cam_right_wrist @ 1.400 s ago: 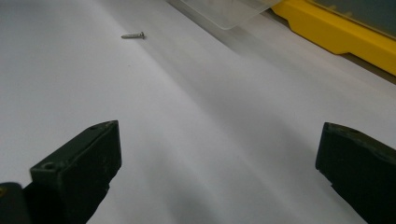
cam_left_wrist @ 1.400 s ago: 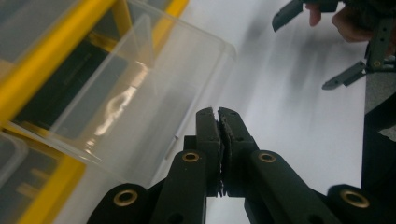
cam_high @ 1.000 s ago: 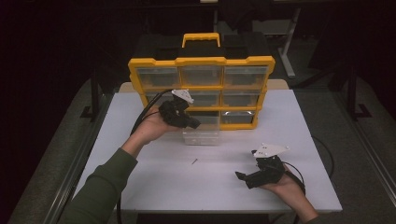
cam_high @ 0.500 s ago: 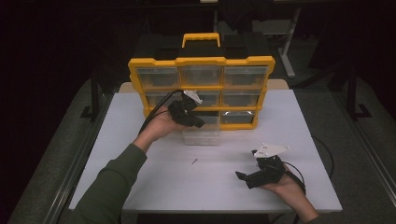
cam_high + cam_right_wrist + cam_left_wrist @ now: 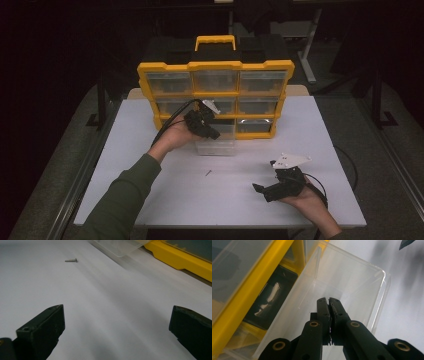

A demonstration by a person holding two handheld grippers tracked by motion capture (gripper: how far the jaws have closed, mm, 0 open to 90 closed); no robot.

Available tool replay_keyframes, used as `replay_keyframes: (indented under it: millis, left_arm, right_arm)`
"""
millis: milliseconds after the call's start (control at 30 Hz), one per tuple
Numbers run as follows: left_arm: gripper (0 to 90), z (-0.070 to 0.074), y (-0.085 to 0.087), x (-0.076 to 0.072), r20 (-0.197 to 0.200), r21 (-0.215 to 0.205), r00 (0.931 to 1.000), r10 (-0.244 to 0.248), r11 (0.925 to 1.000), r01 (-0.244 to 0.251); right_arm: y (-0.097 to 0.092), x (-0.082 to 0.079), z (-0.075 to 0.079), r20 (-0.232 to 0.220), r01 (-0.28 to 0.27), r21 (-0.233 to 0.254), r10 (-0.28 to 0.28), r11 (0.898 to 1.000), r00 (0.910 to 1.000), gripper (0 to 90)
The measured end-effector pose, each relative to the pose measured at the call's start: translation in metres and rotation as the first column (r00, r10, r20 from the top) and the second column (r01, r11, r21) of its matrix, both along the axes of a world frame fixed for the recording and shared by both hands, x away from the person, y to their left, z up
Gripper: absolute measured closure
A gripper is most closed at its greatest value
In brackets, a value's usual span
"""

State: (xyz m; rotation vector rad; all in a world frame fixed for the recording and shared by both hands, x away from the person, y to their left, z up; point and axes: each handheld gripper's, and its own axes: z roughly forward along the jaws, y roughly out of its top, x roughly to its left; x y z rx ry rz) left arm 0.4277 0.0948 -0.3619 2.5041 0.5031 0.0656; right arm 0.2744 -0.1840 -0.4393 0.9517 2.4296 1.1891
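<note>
One yellow plastic organiser (image 5: pixel 215 67) stood at the far side of the white table (image 5: pixel 150 200), its face split into nine clear-fronted compartments in three rows of three, a single yellow handle on top. One clear drawer (image 5: pixel 215 145), a thin-walled transparent plastic box with rounded corners, was pulled out from the bottom middle slot and rested on the table just in front of the organiser; the slot behind it showed dark. The left gripper (image 5: pixel 329 302) hung over this drawer with its two black jaws pressed together; nothing could be made out between them. The right gripper (image 5: pixel 262 190) lay low on the table, well in front of the organiser and to its right, jaws spread wide and empty. One small grey screw (image 5: pixel 208 173) lay between drawer and right gripper. The compartments' contents were too dim to tell.
</note>
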Motion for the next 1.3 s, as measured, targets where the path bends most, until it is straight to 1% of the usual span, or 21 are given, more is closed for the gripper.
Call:
replay_keyframes:
  millis: [133,433,467,500,600,633,767,800,833,867,933,967,1133,1167,1200,1300]
  left_arm:
    - [87.5,-0.002,-0.001,0.000,-0.003,0.000,1.0000,0.004,1.0000,-0.004]
    - [87.4,0.000,0.000,0.001,-0.006,-0.007,0.9999,0.011,0.9999,-0.011]
    - [87.3,0.000,0.001,0.001,-0.007,-0.011,0.9999,0.012,0.9999,-0.012]
    - [83.7,0.001,0.002,0.001,-0.011,-0.025,0.9998,0.017,0.9995,-0.018]
    - [82.1,0.003,0.003,0.001,-0.006,-0.022,0.9999,0.015,0.9996,-0.015]
    - [82.1,0.003,0.003,0.000,-0.009,-0.035,0.9997,0.022,0.9991,-0.023]
    - [81.3,0.009,0.008,-0.002,-0.006,-0.048,0.9996,0.026,0.9985,-0.027]
    - [79.0,0.010,0.010,-0.002,-0.004,-0.053,0.9997,0.026,0.9983,-0.026]
    - [77.6,0.014,0.013,-0.004,-0.005,-0.067,0.9995,0.032,0.9972,-0.033]
    - [76.1,0.014,0.013,-0.004,-0.005,-0.067,0.9995,0.032,0.9972,-0.033]
    - [75.3,0.017,0.017,-0.006,-0.003,-0.079,0.9993,0.036,0.9962,-0.037]
    - [72.2,0.020,0.021,-0.008,-0.003,-0.092,0.9991,0.043,0.9948,-0.043]
    - [68.0,0.023,0.029,-0.012,-0.013,-0.108,0.9986,0.051,0.9928,-0.052]
    - [65.5,0.023,0.032,-0.013,-0.016,-0.112,0.9985,0.052,0.9923,-0.053]
    - [65.5,0.024,0.034,-0.014,-0.015,-0.113,0.9984,0.054,0.9920,-0.056]
    - [61.3,0.025,0.041,-0.017,-0.008,-0.114,0.9984,0.055,0.9920,-0.056]
  right_arm:
    - [0.000,0.000,0.000,-0.001,0.000,-0.001,0.000,1.000,1.0000,0.0]
    - [0.000,0.000,0.000,-0.001,-0.001,0.000,0.001,1.000,1.0000,0.0]
    - [0.000,0.000,0.000,-0.001,-0.001,0.000,0.001,1.000,1.0000,0.0]
    - [0.000,0.000,0.000,-0.001,-0.001,-0.001,0.001,1.000,1.0000,0.0]
    - [0.000,0.000,0.000,-0.001,-0.002,-0.001,0.002,1.000,1.0000,0.0]
    - [0.000,0.000,0.000,-0.003,-0.003,-0.001,0.003,1.000,1.0000,0.0]
    - [0.000,0.000,0.000,-0.002,-0.003,-0.001,0.003,1.000,1.0000,0.0]
    - [0.000,0.000,0.000,-0.002,-0.003,-0.001,0.003,1.000,1.0000,0.0]
    - [0.000,0.000,0.000,-0.002,-0.003,-0.001,0.003,1.000,1.0000,0.0]
    - [0.000,0.000,0.000,-0.002,-0.003,-0.001,0.003,1.000,1.0000,0.0]
    - [0.001,0.000,0.000,-0.002,-0.003,-0.001,0.003,1.000,1.0000,0.0]
    - [0.001,0.000,0.000,-0.003,-0.004,-0.002,0.004,1.000,1.0000,0.0]
    - [0.001,0.000,0.000,-0.002,-0.004,-0.002,0.004,1.000,1.0000,0.0]
    - [0.001,0.000,0.000,-0.003,-0.003,-0.002,0.003,1.000,1.0000,0.0]
    - [0.001,0.000,0.000,-0.003,-0.003,-0.002,0.003,1.000,1.0000,0.0]
    - [0.001,0.000,0.000,-0.003,-0.003,-0.001,0.003,1.000,1.0000,0.0]
